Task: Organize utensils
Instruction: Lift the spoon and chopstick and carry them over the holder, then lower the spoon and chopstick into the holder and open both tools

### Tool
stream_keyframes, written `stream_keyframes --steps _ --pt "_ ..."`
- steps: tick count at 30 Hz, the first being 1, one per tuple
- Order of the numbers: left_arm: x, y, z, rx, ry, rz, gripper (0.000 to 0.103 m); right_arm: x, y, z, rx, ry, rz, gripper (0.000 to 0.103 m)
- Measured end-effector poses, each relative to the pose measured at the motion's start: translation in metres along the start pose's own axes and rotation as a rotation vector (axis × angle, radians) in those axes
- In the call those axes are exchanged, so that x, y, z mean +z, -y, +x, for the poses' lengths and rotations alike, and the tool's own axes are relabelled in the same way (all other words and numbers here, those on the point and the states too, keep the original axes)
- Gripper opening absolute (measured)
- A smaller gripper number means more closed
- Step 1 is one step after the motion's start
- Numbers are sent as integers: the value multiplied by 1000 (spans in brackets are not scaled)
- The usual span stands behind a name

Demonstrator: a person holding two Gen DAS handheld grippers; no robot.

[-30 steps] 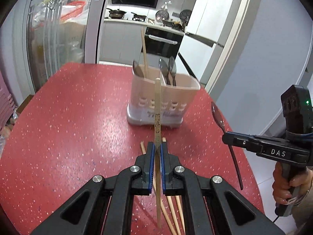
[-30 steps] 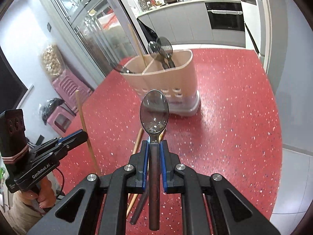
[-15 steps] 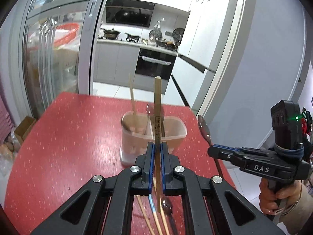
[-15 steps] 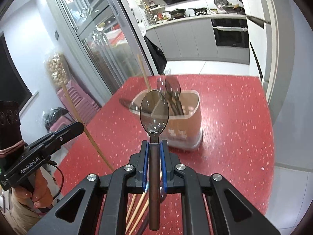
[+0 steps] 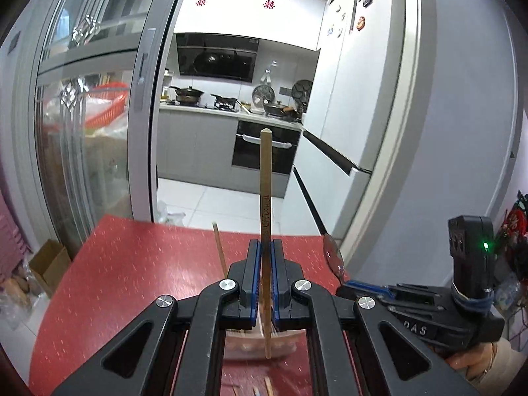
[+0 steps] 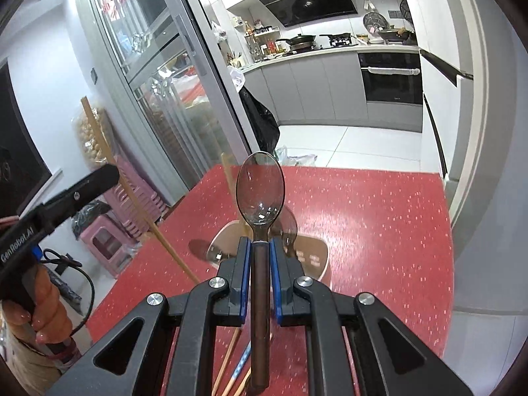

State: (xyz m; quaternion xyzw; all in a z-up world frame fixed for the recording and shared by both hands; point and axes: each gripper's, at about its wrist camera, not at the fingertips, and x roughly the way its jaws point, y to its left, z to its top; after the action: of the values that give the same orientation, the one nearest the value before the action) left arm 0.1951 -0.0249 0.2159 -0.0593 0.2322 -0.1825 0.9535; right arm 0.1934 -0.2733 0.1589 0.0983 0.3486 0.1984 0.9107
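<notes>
Upright, a chopstick [image 5: 265,194] stands clenched in the left tongs [image 5: 265,280], a spoon [image 6: 260,191] likewise in the right tongs [image 6: 260,277].

The utensil holder [image 6: 310,254] stands on the table [image 6: 379,231], with loose chopsticks [image 6: 227,363] lying nearer the cameras. Above it, the chopstick [image 5: 265,198] is left of the spoon [image 6: 260,191]. The kitchen lies beyond.

1. Your left gripper [image 5: 263,257] pinches a matt wooden chopstick [image 5: 265,178].
2. Your right gripper [image 6: 260,257] pinches a glossy metal spoon [image 6: 260,188].
3. The table [image 6: 379,217] looks smooth, glossy, speckled red.
4. The utensil holder [image 6: 313,254] looks like matt beige plastic.
</notes>
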Motion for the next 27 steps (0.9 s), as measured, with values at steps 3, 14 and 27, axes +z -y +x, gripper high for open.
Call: stream_keyframes --steps 3,14,27 --pt "9 -5 9 14 15 -5 32 9 2 9 -3 17 -2 12" --pt "5 -13 55 85 11 3 32 25 10 45 -16 146 -14 12" --pt "-34 -20 96 93 -73 -15 32 1 10 82 -89 218 -104 12"
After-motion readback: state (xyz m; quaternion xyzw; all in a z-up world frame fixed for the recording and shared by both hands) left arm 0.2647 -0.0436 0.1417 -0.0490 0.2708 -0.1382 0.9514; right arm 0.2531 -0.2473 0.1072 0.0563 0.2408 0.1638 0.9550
